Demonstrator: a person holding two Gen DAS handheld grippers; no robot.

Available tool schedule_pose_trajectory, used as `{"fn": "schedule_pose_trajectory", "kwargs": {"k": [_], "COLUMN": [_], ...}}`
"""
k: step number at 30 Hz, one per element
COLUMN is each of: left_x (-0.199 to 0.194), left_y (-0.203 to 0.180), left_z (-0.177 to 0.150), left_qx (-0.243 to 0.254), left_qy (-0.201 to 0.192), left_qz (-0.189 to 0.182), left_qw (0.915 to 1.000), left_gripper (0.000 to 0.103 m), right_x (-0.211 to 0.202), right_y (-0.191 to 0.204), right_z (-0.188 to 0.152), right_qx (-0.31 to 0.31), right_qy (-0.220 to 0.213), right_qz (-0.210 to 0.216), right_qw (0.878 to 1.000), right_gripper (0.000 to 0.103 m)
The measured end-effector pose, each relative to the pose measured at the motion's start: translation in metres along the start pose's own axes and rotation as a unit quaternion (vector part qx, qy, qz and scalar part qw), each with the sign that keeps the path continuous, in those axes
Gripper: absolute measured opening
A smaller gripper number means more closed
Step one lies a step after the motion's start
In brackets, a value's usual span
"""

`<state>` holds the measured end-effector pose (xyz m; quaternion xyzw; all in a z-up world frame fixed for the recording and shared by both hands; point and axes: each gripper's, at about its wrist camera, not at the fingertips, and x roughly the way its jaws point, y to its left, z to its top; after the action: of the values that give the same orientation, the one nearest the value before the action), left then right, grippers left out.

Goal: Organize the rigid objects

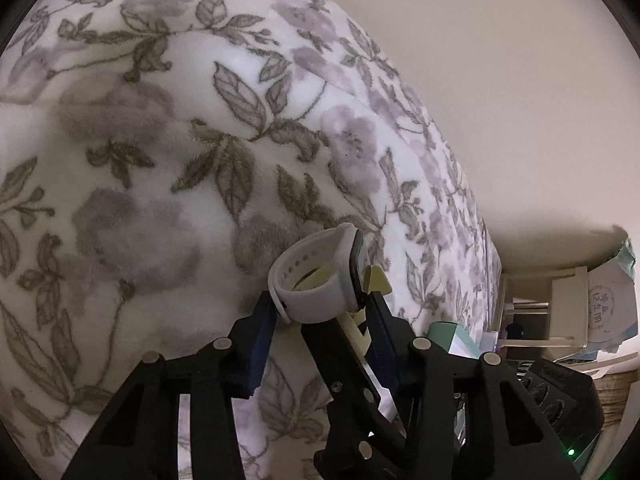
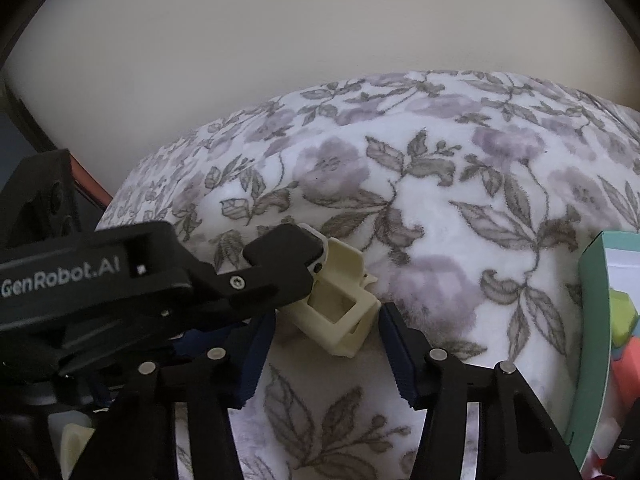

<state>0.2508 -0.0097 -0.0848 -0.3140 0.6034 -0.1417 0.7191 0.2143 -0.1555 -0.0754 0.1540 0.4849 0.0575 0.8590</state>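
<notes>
Clamping white silicone-strap smartwatch (image 1: 320,284) between blue ribbed pads of left gripper (image 1: 320,312), jaws about half closed, strap loop and dark watch face pinched. Straddling cream plastic open-frame stand (image 2: 340,312) with right gripper (image 2: 326,332), jaws partly open; pad contact unclear. Watch seated on that stand. All above floral fleece blanket (image 1: 160,160). Teal-edged box (image 2: 592,320) of colourful blocks just right of right gripper.

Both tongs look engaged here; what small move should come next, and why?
Probably ease the left tongs up, sliding the watch off the stand. Their pads clamp the strap and face, the strap loops around the stand, and the right tongs seem to pinch its base, bracing it.
</notes>
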Motion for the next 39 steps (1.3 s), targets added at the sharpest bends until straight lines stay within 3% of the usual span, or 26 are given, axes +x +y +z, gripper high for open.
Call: {"fn": "schedule_pose_trajectory", "kwargs": {"k": [18, 32, 33, 34, 35, 39], "left_x": [-0.018, -0.027, -0.028, -0.029, -0.031, -0.032], "left_y": [0.011, 0.013, 0.012, 0.012, 0.012, 0.011], "left_z": [0.007, 0.007, 0.007, 0.007, 0.007, 0.008], "left_qx": [-0.027, -0.035, -0.035, -0.035, -0.036, -0.037], "left_qy": [-0.026, -0.034, -0.035, -0.036, -0.035, -0.036], "left_qz": [0.018, 0.025, 0.024, 0.024, 0.018, 0.019], "left_qw": [0.9991, 0.9985, 0.9985, 0.9985, 0.9986, 0.9985], "left_gripper": [0.047, 0.046, 0.041, 0.027, 0.006, 0.006], "right_x": [-0.011, -0.031, -0.033, -0.035, -0.037, -0.041], "right_y": [-0.011, -0.014, -0.014, -0.014, -0.014, -0.013], "right_z": [0.002, 0.012, 0.012, 0.013, 0.015, 0.016], "right_qx": [0.004, 0.009, 0.009, 0.009, 0.009, 0.006], "right_qy": [-0.005, -0.021, -0.023, -0.025, -0.026, -0.028], "right_qz": [-0.014, 0.002, 0.003, 0.004, 0.006, 0.003], "right_qw": [1.000, 1.000, 1.000, 1.000, 1.000, 1.000], "right_gripper": [0.051, 0.048, 0.048, 0.048, 0.048, 0.048]}}
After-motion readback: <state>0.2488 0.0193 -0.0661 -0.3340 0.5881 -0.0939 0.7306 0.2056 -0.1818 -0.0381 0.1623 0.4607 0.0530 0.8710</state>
